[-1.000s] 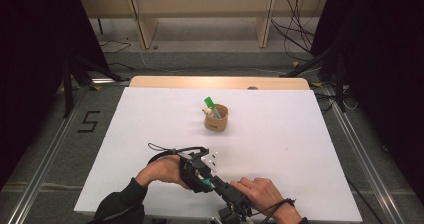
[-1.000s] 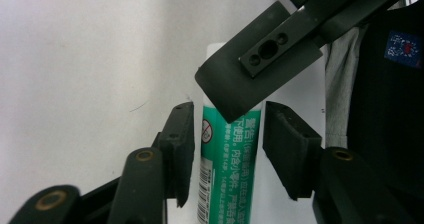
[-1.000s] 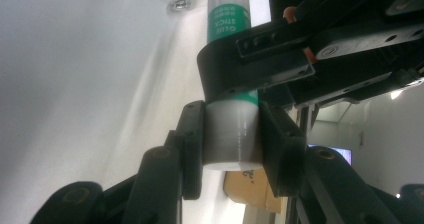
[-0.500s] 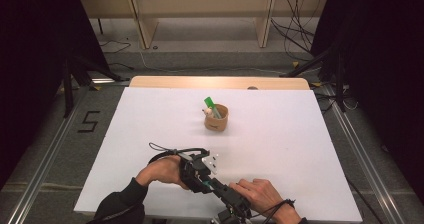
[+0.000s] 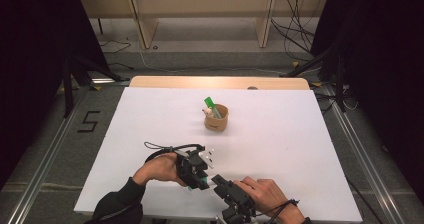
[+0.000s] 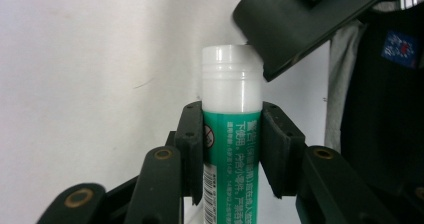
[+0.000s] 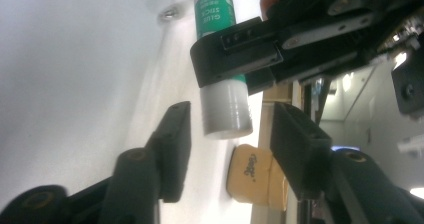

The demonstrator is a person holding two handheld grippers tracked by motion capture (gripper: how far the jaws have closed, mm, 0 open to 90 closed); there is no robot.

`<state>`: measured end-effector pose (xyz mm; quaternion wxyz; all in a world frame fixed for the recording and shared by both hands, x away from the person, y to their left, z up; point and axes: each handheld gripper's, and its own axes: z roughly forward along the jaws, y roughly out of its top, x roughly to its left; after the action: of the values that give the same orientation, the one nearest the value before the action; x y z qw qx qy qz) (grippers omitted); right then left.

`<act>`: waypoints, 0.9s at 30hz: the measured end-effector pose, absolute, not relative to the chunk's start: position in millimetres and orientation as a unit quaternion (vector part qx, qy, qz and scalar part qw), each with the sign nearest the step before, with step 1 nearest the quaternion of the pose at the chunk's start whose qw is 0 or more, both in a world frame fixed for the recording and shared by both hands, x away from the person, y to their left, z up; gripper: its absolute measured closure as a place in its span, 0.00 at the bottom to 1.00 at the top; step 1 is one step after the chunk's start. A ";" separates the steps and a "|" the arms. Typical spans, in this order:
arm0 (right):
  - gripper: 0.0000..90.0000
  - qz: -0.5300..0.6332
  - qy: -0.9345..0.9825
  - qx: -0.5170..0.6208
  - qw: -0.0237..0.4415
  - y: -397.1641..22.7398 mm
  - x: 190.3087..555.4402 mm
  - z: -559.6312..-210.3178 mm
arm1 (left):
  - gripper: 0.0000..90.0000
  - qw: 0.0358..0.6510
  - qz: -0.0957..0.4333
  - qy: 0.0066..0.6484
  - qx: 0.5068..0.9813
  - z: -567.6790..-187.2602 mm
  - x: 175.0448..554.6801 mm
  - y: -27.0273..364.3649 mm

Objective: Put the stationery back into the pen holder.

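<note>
I find the glue stick (image 6: 231, 134) clamped in my left gripper (image 6: 232, 149) above the table's (image 5: 300, 149) near edge, my right gripper (image 7: 227, 149), jaws just opened, standing loose around its white cap end; uncapping seems underway, so next I close and pull.

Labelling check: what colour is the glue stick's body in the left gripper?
Green label with white print, white cap end; glue stick, clearest in the left gripper view.

- The right gripper (image 7: 227, 136) had just been opening: its fingers (image 7: 175, 144) spread away from the white cap end of the glue stick (image 6: 231, 134) and stood clear on both sides of it.
- The left gripper (image 6: 232, 149) tightened slightly, its fingers (image 6: 192, 144) pressing the glue stick's green body.
</note>
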<state>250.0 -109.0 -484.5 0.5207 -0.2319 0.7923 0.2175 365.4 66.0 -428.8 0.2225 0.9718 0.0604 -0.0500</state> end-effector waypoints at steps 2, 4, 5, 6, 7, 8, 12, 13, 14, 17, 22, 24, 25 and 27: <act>0.55 0.223 0.796 -0.219 0.519 -110.4 251.0 -483.0 | 0.73 0.231 -0.045 0.073 0.969 -427.1 367.6 68.8; 0.54 0.233 0.800 -0.202 0.515 -112.3 252.4 -479.7 | 0.73 0.240 -0.041 0.084 0.966 -425.7 370.0 71.8; 0.53 0.242 0.803 -0.190 0.510 -113.4 253.5 -477.9 | 0.73 0.243 -0.041 0.089 0.965 -425.2 371.1 73.2; 0.52 0.249 0.806 -0.175 0.507 -114.9 254.3 -476.0 | 0.73 0.247 -0.037 0.094 0.964 -424.8 372.2 74.7; 0.52 0.260 0.808 -0.161 0.503 -116.2 255.5 -474.4 | 0.73 0.251 -0.032 0.101 0.962 -424.5 373.8 76.1; 0.51 0.263 0.812 -0.150 0.499 -118.2 256.5 -471.6 | 0.73 0.256 -0.027 0.110 0.960 -424.2 375.2 77.5; 0.51 0.294 0.818 -0.098 0.484 -125.1 261.1 -464.3 | 0.73 0.281 0.003 0.145 0.949 -420.7 382.7 84.4; 0.50 0.301 0.818 -0.089 0.481 -126.8 262.4 -462.5 | 0.73 0.289 0.010 0.155 0.945 -419.8 384.7 86.2; 0.49 0.307 0.820 -0.079 0.476 -128.7 263.6 -460.7 | 0.73 0.296 0.014 0.166 0.940 -419.2 386.4 87.8; 0.47 0.324 0.822 -0.044 0.466 -133.7 267.1 -456.6 | 0.73 0.313 0.035 0.190 0.930 -417.0 390.5 92.0; 0.44 0.356 0.831 0.039 0.426 -141.7 272.9 -450.3 | 0.73 0.349 0.070 0.239 0.904 -413.9 398.0 95.0; 0.43 0.371 0.832 0.072 0.407 -146.6 275.5 -446.5 | 0.73 0.363 0.075 0.250 0.894 -413.5 400.1 96.4; 0.43 0.384 0.830 0.093 0.394 -149.5 276.9 -444.8 | 0.73 0.370 0.078 0.260 0.889 -413.5 401.3 96.8; 0.41 0.408 0.825 0.134 0.367 -156.7 280.6 -441.2 | 0.73 0.379 0.087 0.271 0.881 -414.3 403.6 97.6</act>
<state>280.6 -156.7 -441.2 0.3669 0.1337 0.8251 0.4082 403.6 97.6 -414.3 0.3785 0.8808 0.2708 0.0869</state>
